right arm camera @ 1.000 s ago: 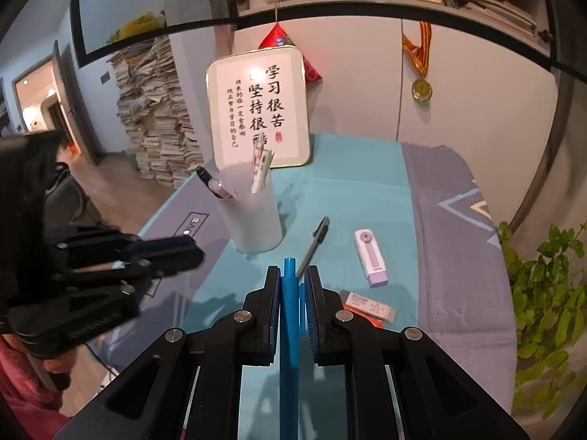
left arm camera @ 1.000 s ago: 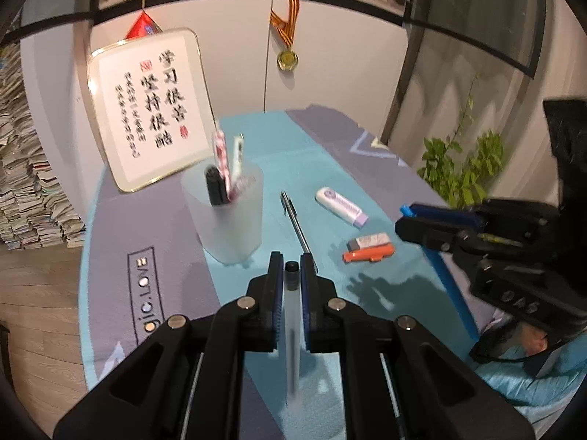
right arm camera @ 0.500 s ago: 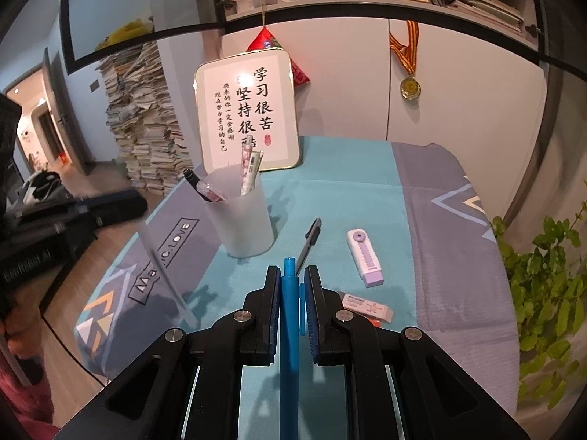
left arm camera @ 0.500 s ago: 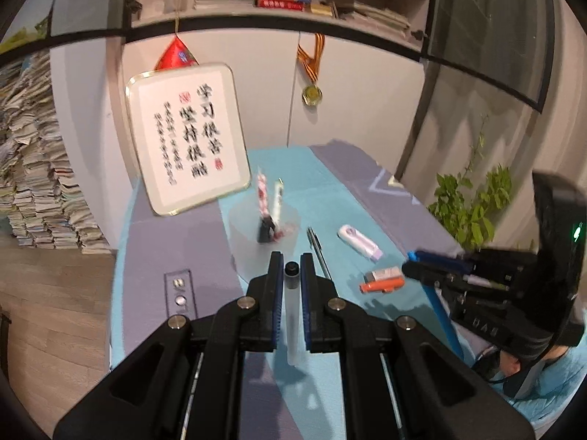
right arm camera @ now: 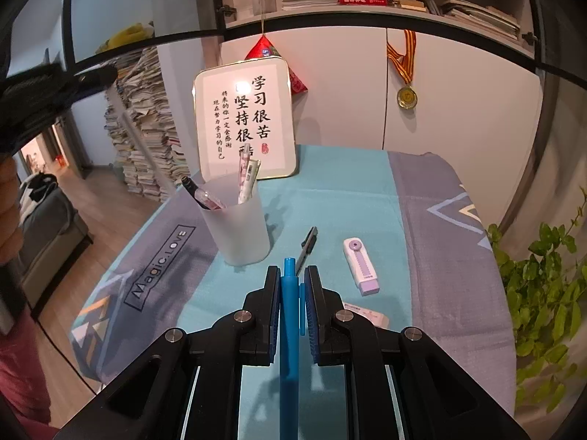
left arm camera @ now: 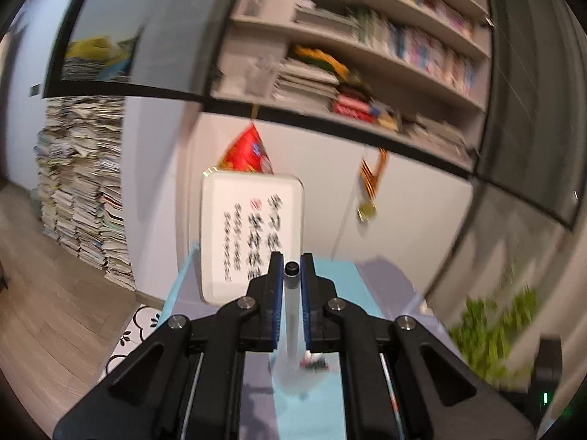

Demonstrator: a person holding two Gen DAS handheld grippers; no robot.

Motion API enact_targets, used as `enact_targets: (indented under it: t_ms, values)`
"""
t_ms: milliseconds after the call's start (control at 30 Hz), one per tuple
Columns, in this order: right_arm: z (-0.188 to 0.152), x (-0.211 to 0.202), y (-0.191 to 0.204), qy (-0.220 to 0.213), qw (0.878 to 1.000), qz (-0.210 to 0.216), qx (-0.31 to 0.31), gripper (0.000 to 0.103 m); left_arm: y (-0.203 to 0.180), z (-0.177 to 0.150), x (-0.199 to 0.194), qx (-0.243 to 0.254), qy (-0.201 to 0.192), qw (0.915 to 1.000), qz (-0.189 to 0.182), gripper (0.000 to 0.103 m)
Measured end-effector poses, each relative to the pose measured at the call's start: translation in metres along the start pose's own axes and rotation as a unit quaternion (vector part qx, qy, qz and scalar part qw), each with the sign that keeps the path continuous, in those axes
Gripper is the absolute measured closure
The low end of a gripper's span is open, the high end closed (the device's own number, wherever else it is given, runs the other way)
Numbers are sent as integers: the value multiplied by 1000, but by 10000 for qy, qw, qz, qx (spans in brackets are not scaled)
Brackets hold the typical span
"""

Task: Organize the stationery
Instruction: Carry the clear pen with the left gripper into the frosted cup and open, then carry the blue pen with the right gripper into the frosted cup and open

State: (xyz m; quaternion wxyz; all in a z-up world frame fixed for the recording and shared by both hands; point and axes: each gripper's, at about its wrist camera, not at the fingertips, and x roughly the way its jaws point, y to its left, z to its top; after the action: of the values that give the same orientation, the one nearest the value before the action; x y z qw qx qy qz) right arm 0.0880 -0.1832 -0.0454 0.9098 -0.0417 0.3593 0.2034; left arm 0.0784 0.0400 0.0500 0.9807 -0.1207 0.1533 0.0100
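My left gripper (left arm camera: 292, 275) is up off the tabletop (right arm camera: 341, 190), its jaws clenched on a clear pen (left arm camera: 292, 315) with a black cap end showing between the pads. In the right view that gripper (right arm camera: 99, 75) hangs high beyond the left edge of the tabletop, the clear pen (right arm camera: 143, 146) slanting down from it toward the cup (right arm camera: 238, 227). The left view is blurred; under my jaws I can just make out the cup (left arm camera: 293, 374).

The frosted cup stands toward the left side of the tabletop, in front of a framed sign (right arm camera: 245, 124) that leans at the far edge. Three pens already stand in the cup. Just to its right a black pen (right arm camera: 307, 249) lies flat, and further right a white and purple correction tape (right arm camera: 360, 266). Nearer me, an eraser (right arm camera: 363, 315) peeks out beside my right gripper (right arm camera: 292, 278), whose jaws are clamped on a blue pen (right arm camera: 288, 330) above the near middle of the tabletop.
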Motion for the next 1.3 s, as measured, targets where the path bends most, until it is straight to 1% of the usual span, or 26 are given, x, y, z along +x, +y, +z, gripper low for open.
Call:
enact_targets:
  t_ms: [67, 133, 233, 300, 333, 500, 667, 700, 733, 767, 800, 933, 1000, 1133, 1233, 1300]
  values:
    - [0, -1, -3, -5, 10000, -8, 41, 89, 4, 2, 4, -256, -206, 9995, 4, 96]
    - [-1, -1, -6, 0, 10000, -20, 88, 89, 4, 2, 10, -408, -207, 9989, -79, 96]
    - [-1, -2, -9, -19, 9999, -48, 140, 89, -4, -4, 24, -266, -12, 9996, -60, 96]
    - [-1, -2, -11, -59, 9998, -48, 168, 89, -9, -14, 32, -71, 51, 9999, 48, 96]
    - [0, -2, -11, -76, 9998, -42, 182, 89, -11, -19, 37, 28, 136, 9999, 83, 96]
    - [5, -3, -11, -178, 9996, 28, 225, 89, -8, -41, 53, 135, 597, 9981, 79, 96]
    - [10, -2, -7, -210, 9996, 76, 184, 89, -8, -55, 62, 365, 1075, 9935, -70, 96]
    - [11, -1, -5, -190, 9996, 88, 167, 89, -8, -59, 64, 457, 1204, 9916, -106, 91]
    - [12, -1, -4, -182, 9997, 96, 163, 89, -9, -63, 65, 538, 1316, 9897, -132, 84]
    - [13, 0, -4, -178, 9997, 105, 161, 89, -9, -66, 64, 597, 1377, 9885, -170, 79]
    - [14, 0, -3, -174, 9996, 126, 158, 89, -9, -69, 62, 644, 1398, 9879, -204, 73]
    - [22, -3, 0, -265, 9995, 127, 153, 89, -5, -74, 48, 750, 1316, 9881, -282, 61]
    - [29, -4, 2, -355, 9992, 124, 134, 89, 0, -74, 41, 731, 1283, 9886, -288, 60]
    - [43, -3, 8, -473, 9988, 129, 39, 89, 12, -78, 31, 677, 1362, 9880, -252, 60]
    - [52, 1, 16, -494, 9986, 175, -30, 89, 16, -84, 25, 586, 1531, 9855, -444, 60]
    - [56, 2, 22, -537, 9983, 211, -57, 89, 12, -89, 20, 677, 1619, 9828, -571, 60]
